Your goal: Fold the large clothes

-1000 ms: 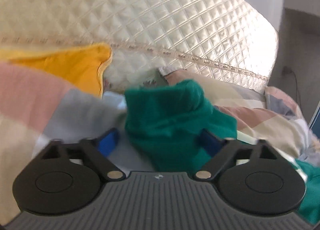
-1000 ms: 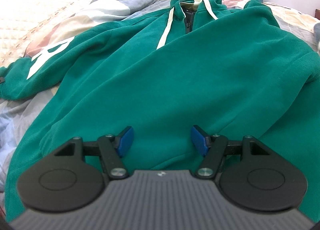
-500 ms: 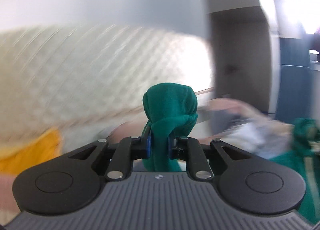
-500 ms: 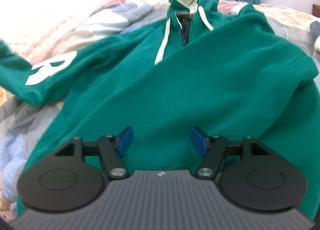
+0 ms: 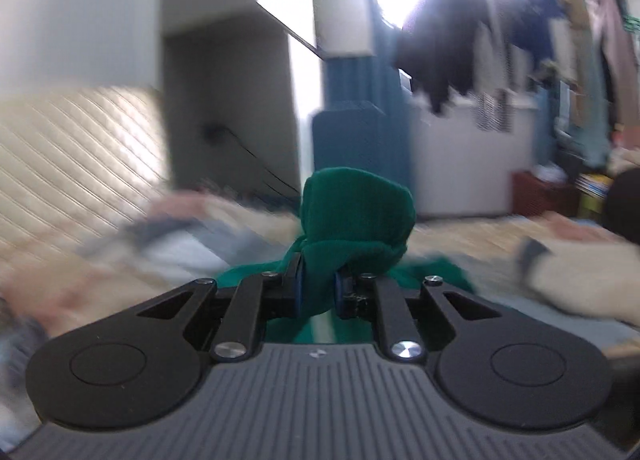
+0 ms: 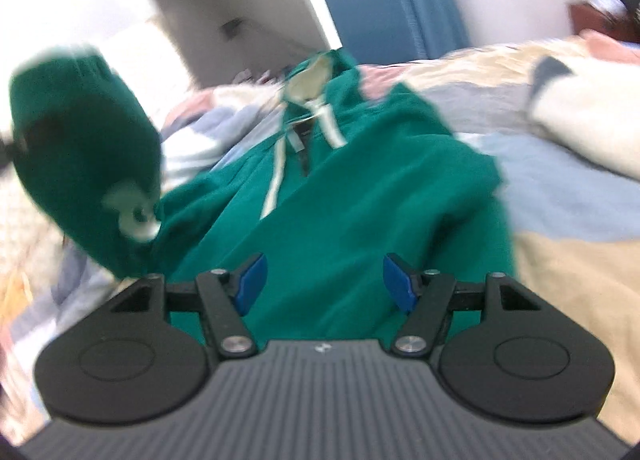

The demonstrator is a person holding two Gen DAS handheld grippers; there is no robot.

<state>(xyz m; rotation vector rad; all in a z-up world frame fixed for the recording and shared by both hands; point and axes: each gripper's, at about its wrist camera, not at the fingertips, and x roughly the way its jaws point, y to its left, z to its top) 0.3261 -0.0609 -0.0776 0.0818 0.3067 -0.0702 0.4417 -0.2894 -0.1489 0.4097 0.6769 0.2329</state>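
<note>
A green zip hoodie [image 6: 340, 196] with white drawstrings lies face up on the patchwork bedspread [image 6: 560, 188]. My left gripper [image 5: 318, 288] is shut on the cuff end of its sleeve [image 5: 354, 216], and the bunched green cloth sticks up past the blue pads. In the right wrist view that sleeve [image 6: 84, 164] is lifted at the left, showing a white letter patch. My right gripper [image 6: 322, 280] hangs open above the hoodie's lower body, nothing between its fingers.
A quilted cream headboard [image 5: 76, 156] stands at the left. A blue chair [image 5: 360, 140] and hanging clothes [image 5: 500, 28] are beyond the bed. A cream garment [image 6: 588, 124] lies on the bedspread at the right.
My left gripper closed on the sleeve cuff, then swung it up and to the right, away from the headboard. The right gripper rose and tilted a little, staying open over the hoodie.
</note>
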